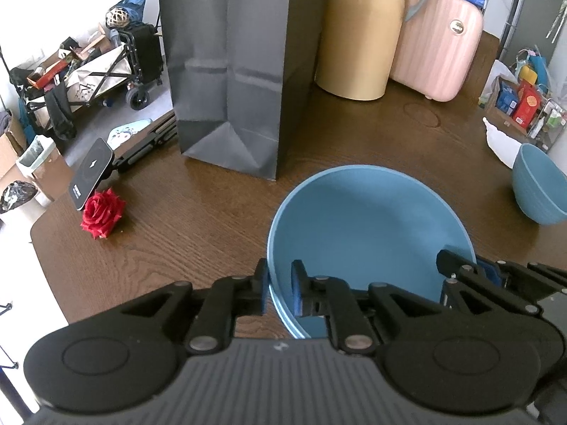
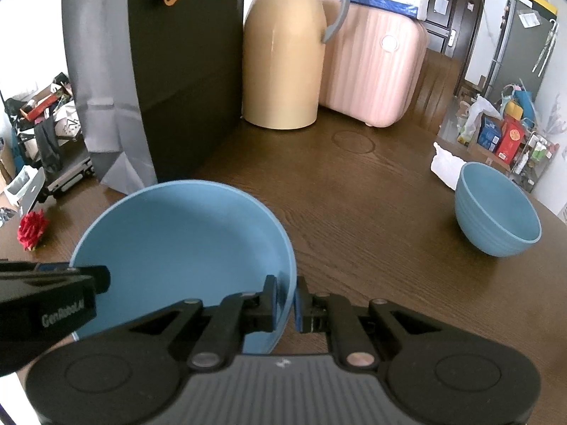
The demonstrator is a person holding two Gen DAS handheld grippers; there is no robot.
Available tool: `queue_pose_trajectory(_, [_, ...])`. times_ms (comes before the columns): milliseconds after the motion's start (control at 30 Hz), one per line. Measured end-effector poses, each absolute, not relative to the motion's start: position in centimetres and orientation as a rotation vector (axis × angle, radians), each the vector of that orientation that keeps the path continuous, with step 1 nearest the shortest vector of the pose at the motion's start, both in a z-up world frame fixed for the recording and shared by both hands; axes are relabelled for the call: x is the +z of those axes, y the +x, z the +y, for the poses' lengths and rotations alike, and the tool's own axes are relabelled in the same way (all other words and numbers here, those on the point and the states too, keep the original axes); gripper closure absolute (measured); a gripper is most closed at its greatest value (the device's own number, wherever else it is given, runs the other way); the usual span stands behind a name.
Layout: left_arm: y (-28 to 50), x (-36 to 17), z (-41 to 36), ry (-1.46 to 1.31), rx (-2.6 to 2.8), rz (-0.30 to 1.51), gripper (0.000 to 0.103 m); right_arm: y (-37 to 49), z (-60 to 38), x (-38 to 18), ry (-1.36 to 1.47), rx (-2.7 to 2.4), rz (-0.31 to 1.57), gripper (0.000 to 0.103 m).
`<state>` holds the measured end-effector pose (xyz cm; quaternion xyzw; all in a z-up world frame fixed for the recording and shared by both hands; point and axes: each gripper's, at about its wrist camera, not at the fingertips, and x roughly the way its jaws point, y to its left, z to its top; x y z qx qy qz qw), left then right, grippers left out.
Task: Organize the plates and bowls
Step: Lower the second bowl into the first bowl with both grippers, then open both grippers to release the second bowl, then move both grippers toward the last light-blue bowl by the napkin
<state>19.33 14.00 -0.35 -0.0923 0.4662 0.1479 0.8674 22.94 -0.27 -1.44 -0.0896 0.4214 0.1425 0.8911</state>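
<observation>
A large blue plate (image 1: 368, 233) with a raised rim is held over the brown table (image 1: 198, 219). My left gripper (image 1: 281, 288) is shut on its left rim, one finger inside and one outside. My right gripper (image 2: 287, 302) is shut on its right rim in the same way; the plate also shows in the right wrist view (image 2: 184, 241). The right gripper's fingers (image 1: 450, 265) show in the left wrist view, and the left gripper's fingers (image 2: 95, 276) show at the left of the right wrist view. A small blue bowl (image 2: 496, 212) stands to the right, tilted, apart from both grippers.
A tall black paper bag (image 1: 241, 71), a tan thermos jug (image 1: 361, 32) and a pink case (image 1: 439, 42) stand at the back of the table. A red rose (image 1: 102, 212) and a dark phone (image 1: 90, 177) lie at the left edge. A white tissue (image 2: 446, 166) lies behind the bowl.
</observation>
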Motion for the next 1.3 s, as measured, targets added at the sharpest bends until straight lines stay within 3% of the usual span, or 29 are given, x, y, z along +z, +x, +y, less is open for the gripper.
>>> queue_pose_trajectory(133, [19.2,-0.2,14.2,-0.200,0.296,0.970,0.082,22.9,-0.4,-1.4,-0.182,0.298,0.874,0.093])
queue_pose_trajectory(267, [18.9,0.3,14.2,-0.199,0.295,0.942,0.059,22.7,-0.6,-1.2,-0.172,0.303,0.868,0.092])
queue_pose_trajectory(400, [18.6,1.2,14.4,-0.207,0.297,0.921,0.052,22.3,-1.1,-0.4,-0.164,0.309,0.850,0.079])
queue_pose_trajectory(600, [17.7,3.0,15.2,-0.220,0.320,0.872,0.030,21.7,-2.5,1.1,-0.137,0.317,0.814,0.049])
queue_pose_trajectory(667, [17.4,3.6,15.3,-0.221,0.325,0.854,0.017,21.5,-3.1,1.7,-0.120,0.323,0.804,0.038])
queue_pose_trajectory(733, [17.0,4.2,15.2,-0.216,0.330,0.836,0.006,21.3,-3.5,2.1,-0.114,0.325,0.797,0.014])
queue_pose_trajectory(767, [16.8,4.4,15.2,-0.213,0.330,0.827,0.004,21.3,-3.6,2.3,-0.115,0.328,0.793,0.010])
queue_pose_trajectory(867, [16.5,4.8,15.3,-0.214,0.320,0.816,0.000,21.2,-4.0,2.6,-0.118,0.334,0.801,0.000])
queue_pose_trajectory(1300, [16.1,5.5,14.5,-0.229,0.286,0.819,0.000,20.9,-5.7,3.5,-0.116,0.296,0.809,0.000])
